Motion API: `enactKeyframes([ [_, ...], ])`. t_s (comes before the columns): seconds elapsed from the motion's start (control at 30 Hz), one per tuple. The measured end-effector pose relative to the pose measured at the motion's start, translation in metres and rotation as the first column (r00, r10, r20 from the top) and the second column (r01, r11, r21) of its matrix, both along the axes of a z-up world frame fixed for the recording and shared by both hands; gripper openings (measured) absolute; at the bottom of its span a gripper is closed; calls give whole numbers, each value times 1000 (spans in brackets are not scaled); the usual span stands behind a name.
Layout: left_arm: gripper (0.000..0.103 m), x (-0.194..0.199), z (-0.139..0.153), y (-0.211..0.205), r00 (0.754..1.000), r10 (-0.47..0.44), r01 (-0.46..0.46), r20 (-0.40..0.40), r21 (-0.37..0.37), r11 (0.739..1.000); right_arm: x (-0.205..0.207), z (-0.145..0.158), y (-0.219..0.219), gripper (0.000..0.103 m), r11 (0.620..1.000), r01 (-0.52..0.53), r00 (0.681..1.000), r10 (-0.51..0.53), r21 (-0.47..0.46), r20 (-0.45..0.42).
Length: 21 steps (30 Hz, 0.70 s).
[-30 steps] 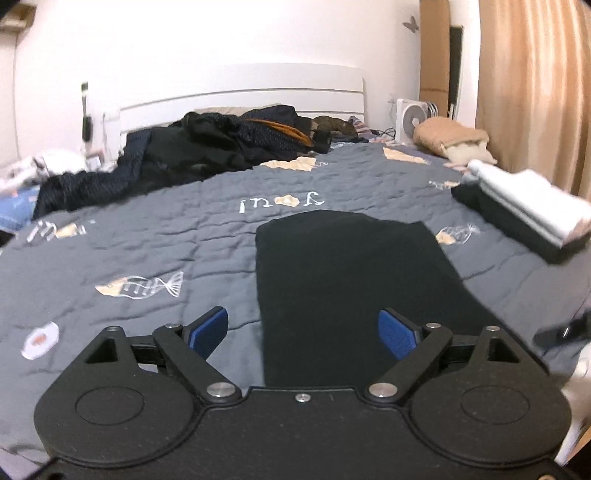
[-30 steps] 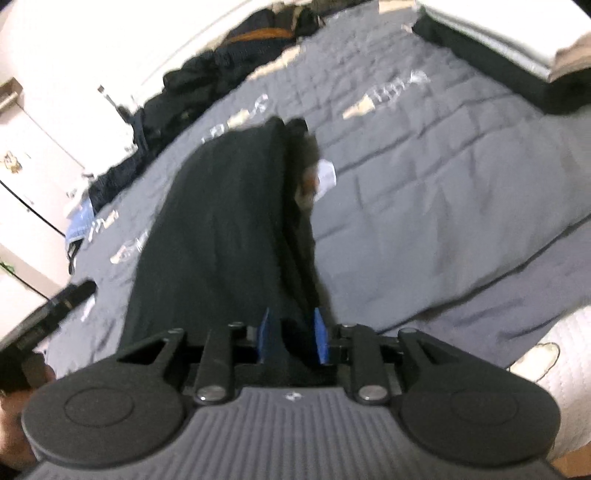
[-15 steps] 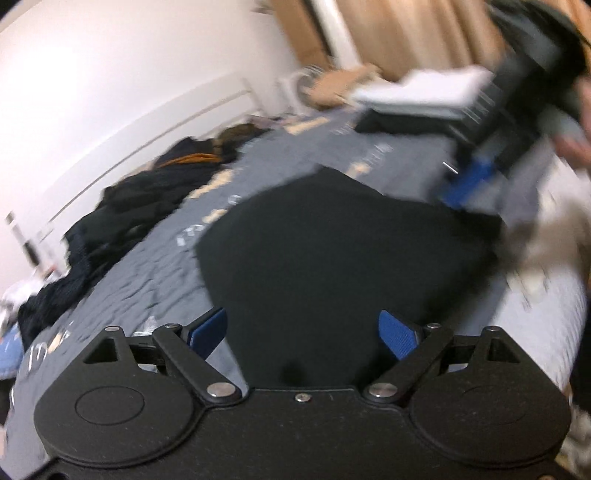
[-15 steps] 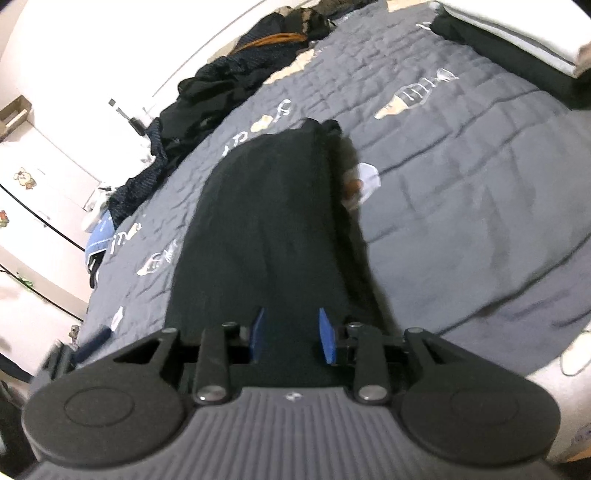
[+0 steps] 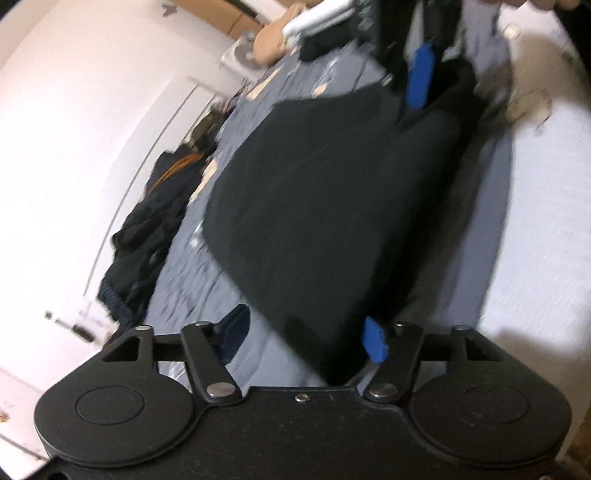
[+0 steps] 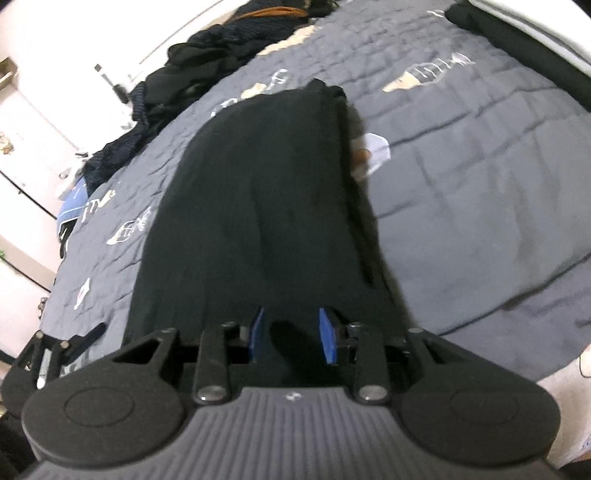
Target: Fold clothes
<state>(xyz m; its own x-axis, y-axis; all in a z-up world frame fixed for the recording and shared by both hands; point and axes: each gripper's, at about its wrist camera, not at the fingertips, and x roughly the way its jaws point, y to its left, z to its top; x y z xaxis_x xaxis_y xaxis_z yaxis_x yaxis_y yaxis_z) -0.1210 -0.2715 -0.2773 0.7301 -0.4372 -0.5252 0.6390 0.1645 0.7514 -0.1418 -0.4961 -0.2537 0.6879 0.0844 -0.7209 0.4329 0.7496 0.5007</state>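
Observation:
A black garment [image 6: 258, 206] lies folded lengthwise on the grey bedspread [image 6: 480, 177]; it also shows in the left wrist view [image 5: 332, 206]. My right gripper [image 6: 293, 338] stands at its near end, jaws partly apart with a fold of the black cloth between them. My left gripper [image 5: 306, 338] is open at the garment's near corner, tilted over, the cloth edge between its fingers. The right gripper's blue pad [image 5: 419, 83] shows at the garment's far corner in the left wrist view.
A heap of dark clothes [image 6: 207, 59] lies at the head of the bed, also in the left wrist view [image 5: 159, 214]. Folded black and white items [image 6: 524, 33] are stacked at the right side. The white headboard [image 5: 155, 122] and wall stand behind.
My left gripper has swung and rolled over towards the garment's corner. My right gripper's jaws have opened a little from their tight hold on the cloth.

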Motion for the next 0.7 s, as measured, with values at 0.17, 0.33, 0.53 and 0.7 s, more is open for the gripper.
enactKeyframes([
  [0.17, 61, 13, 5, 9, 997, 60, -61, 46, 22, 998, 1, 0, 4, 31, 1000, -20, 1000, 20, -14, -2],
  [0.33, 61, 12, 7, 5, 998, 62, -63, 19, 25, 998, 0, 2, 3, 31, 1000, -11, 1000, 11, -11, 1],
  [0.53, 69, 7, 47, 22, 950, -17, -44, -313, -187, 981, -10, 15, -5, 32, 999, 41, 997, -42, 12, 68],
  [0.7, 70, 25, 66, 31, 892, -19, -158, -452, -351, 923, -13, 27, -10, 32, 998, 65, 989, -62, -13, 136],
])
